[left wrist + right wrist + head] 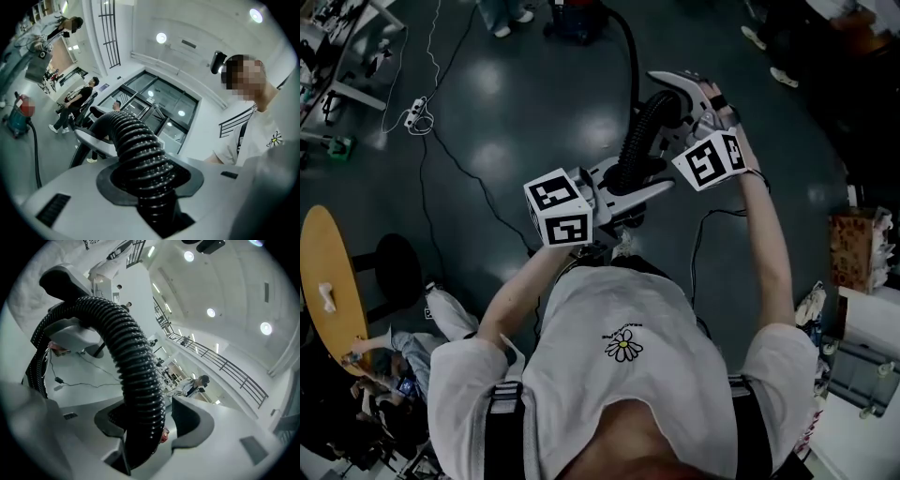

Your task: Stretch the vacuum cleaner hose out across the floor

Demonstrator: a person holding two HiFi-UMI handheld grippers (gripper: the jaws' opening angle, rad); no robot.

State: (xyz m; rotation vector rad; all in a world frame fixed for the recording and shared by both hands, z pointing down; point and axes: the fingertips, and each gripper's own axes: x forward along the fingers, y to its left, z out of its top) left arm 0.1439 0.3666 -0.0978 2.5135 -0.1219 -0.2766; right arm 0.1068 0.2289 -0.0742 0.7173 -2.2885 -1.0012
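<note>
**A:** The hose [639, 141] is up in the air in front of your chest. It bends in a hump between your two grippers and is not lying on the floor [516, 103]. I'd say the stretching has hardly begun.

**B:** Agreed. Your left gripper [623, 192] has its jaws clamped on the ribbed hose, which fills the round notch between them. Your right gripper [672, 105] sits further along the hose with its jaws apart. The hose runs between them, leaning on one jaw with a clear gap at the other.

**A:** So only your left is holding it. Past your right gripper the hose drops away, and a smooth black stretch runs back to the vacuum cleaner [577, 21], which stands well apart from you across the floor.

**B:** Here is what's left, as I judge it. Close your right jaws on the hose, draw the bend out, and lay the whole length down straight. Mind the power strip [416, 113] and its cable off to your left.
</note>
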